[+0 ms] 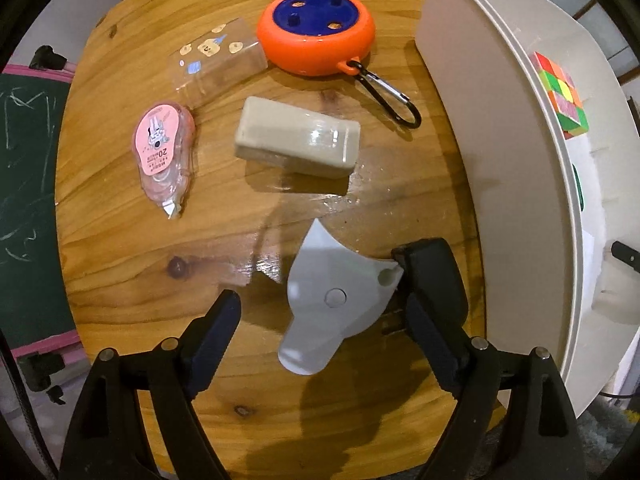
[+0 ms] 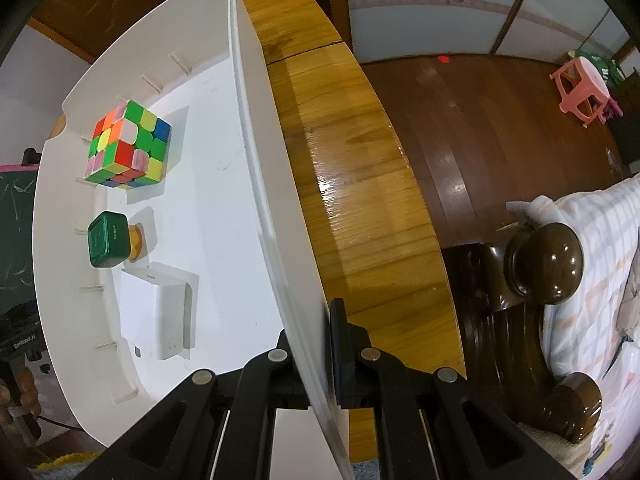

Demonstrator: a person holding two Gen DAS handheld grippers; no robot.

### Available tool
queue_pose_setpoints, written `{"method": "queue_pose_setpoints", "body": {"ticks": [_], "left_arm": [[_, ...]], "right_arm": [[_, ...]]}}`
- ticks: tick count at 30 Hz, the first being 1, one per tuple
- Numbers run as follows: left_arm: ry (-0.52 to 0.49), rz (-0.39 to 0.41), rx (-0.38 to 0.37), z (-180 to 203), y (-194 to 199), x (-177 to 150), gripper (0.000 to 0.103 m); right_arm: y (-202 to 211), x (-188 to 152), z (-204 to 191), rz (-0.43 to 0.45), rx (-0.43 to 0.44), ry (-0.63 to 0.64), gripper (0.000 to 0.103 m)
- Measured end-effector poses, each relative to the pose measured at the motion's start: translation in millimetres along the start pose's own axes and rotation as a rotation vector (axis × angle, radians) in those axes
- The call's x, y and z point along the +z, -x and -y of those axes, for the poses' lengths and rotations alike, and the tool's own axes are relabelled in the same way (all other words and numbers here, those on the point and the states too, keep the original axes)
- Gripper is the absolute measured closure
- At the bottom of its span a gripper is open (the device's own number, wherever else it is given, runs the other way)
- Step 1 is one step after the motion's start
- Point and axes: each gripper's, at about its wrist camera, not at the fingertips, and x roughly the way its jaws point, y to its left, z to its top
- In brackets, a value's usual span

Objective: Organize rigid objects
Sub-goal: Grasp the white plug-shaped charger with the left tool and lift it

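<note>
Grey tool (image 1: 332, 300) lay flat on the bench (image 1: 120, 264) at the lower centre of the left wrist view, between the spread fingers of the left gripper (image 1: 316, 312); its right tip touched the right finger (image 1: 432, 280), the left finger stood apart. Above it lay a beige case (image 1: 298, 142), a pink tape roller (image 1: 164, 152), a clear box (image 1: 218, 62) and an orange disc (image 1: 316, 32). The right gripper (image 2: 320, 344) pinched the white bin's wall (image 2: 256, 160). Inside sat a cube (image 2: 128, 146), a green block (image 2: 109, 239) and a white charger (image 2: 154, 316).
</note>
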Motion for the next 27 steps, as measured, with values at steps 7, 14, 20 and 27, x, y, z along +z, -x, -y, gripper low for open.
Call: {"method": "queue_pose_setpoints", "body": {"ticks": [7, 14, 20, 27], "left_arm": [[0.02, -0.026, -0.004, -14.0, -7.0, 2.5, 0.013], [-0.006, -0.016, 0.024, -8.1, -12.7, 0.1, 0.012], [-0.017, -0.019, 0.052, 5.4, -22.6, -9.2, 0.013], [0.017, 0.018, 0.02, -3.2, -28.6, -4.9, 0.043]], "right_arm": [[-0.3, -0.2, -0.5, 0.001, -0.003, -0.008, 0.097], [-0.5, -0.3, -1.9, 0.002, -0.008, -0.006, 0.097], [0.2, -0.7, -3.5, 0.003, -0.011, -0.005, 0.097], [0.8, -1.4, -4.2, 0.006, -0.014, -0.001, 0.097]]}}
